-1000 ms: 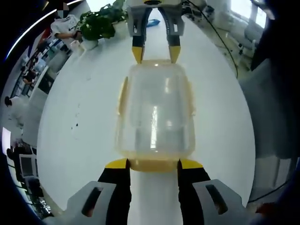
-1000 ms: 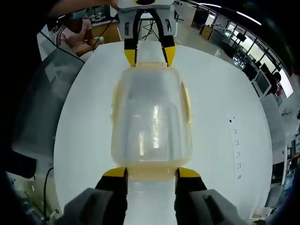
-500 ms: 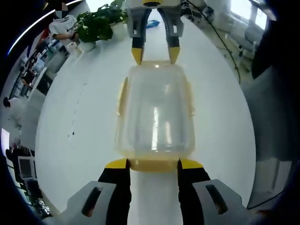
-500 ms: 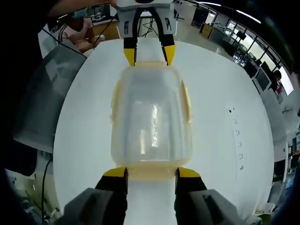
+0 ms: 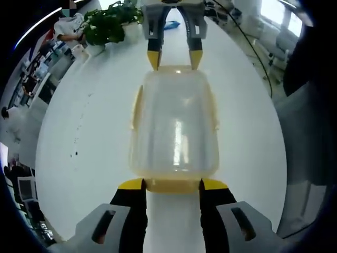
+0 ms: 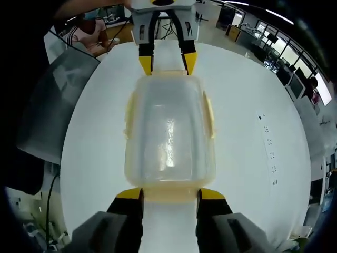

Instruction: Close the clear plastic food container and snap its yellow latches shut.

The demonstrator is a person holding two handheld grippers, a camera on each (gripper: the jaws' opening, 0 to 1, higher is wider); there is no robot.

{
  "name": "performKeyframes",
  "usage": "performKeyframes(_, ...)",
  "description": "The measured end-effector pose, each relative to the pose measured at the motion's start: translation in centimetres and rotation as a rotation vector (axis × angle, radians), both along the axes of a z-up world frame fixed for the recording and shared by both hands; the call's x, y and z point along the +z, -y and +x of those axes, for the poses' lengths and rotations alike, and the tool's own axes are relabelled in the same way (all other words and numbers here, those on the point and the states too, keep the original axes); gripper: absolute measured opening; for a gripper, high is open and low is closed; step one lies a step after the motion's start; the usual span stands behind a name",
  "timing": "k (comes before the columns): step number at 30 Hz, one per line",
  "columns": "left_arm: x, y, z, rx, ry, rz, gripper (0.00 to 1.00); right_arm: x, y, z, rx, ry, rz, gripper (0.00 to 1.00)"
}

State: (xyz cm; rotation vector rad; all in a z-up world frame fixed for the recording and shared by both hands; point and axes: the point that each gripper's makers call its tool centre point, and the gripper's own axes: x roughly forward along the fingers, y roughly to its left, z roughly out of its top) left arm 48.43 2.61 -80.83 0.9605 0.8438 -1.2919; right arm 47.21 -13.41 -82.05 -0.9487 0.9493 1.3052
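The clear plastic container with its lid on lies lengthwise over the white table. My left gripper is shut on the yellow latch at its near end. My right gripper grips the far end from the opposite side. Yellow side latches run along the long edges. In the right gripper view, the container lies the same way. There the right gripper clamps the near yellow latch and the left gripper holds the far end.
A potted plant stands at the table's far left edge, with a person behind it. A grey panel stands beside the table and another person sits behind it. A white strip with small marks lies on the table.
The table and room have slid slightly behind the container in both views. The container and both grippers keep the same places relative to each other.
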Motion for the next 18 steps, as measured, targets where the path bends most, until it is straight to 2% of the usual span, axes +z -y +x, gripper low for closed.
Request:
performKeyframes(4,-1.0,0.0,-0.1,-0.002,-0.016,0.014,0.35,-0.7,0.0,-0.2,0.002,-0.009,-0.007,0.37)
performKeyframes(10,-0.9,-0.3,0.3,0.002,-0.017,0.012,0.35,-0.3,-0.1,0.1,0.007,-0.003,0.0,0.37)
performKeyframes(18,-1.8,-0.2,0.3,-0.015,-0.046,0.017,0.35,-1.1,-0.1,-0.1,0.004,-0.023,-0.004,0.37)
